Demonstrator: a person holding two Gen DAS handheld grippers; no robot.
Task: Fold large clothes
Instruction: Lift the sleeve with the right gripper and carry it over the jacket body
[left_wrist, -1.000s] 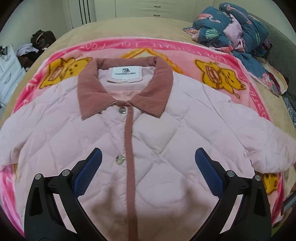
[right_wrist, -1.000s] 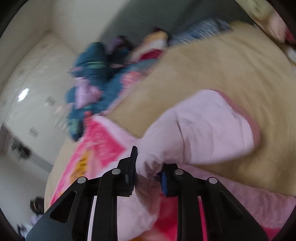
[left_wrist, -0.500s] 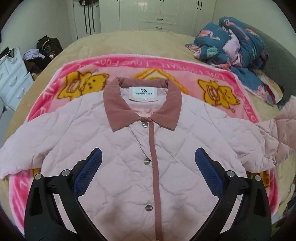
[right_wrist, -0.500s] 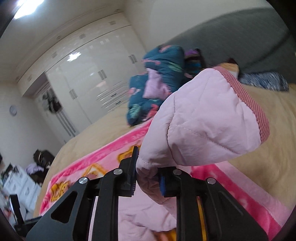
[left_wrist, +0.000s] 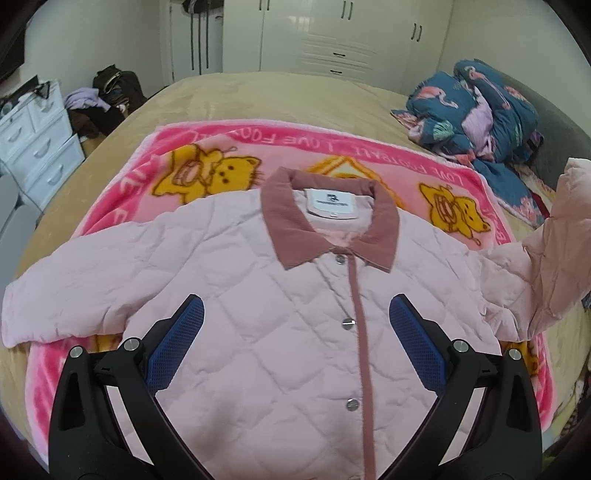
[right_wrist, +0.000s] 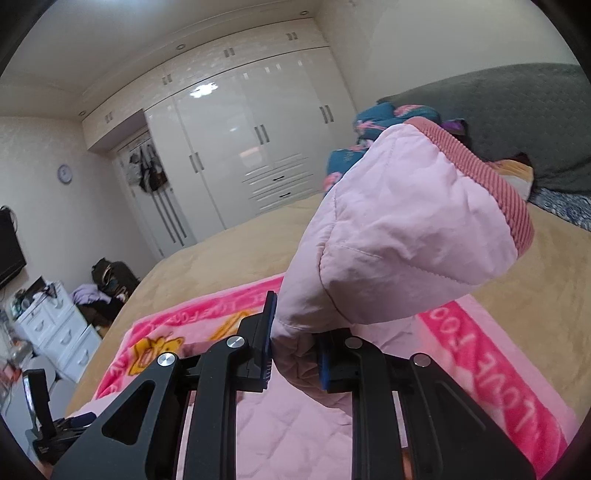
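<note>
Holding sleeve (right_wrist: 406, 236) clamped in my right gripper (right_wrist: 295, 350), cuff end lifted clear of the bed (right_wrist: 229, 251), ribbed edge up. Left gripper (left_wrist: 295, 350) spread wide, empty, hovering over jacket (left_wrist: 258, 295) front. Jacket lies flat, buttoned, collar far side, on pink blanket (left_wrist: 332, 147). Other sleeve lies out flat past the blanket's left edge. Bare bed beyond the collar; bedding pile (left_wrist: 480, 110) crowds far right.
</note>
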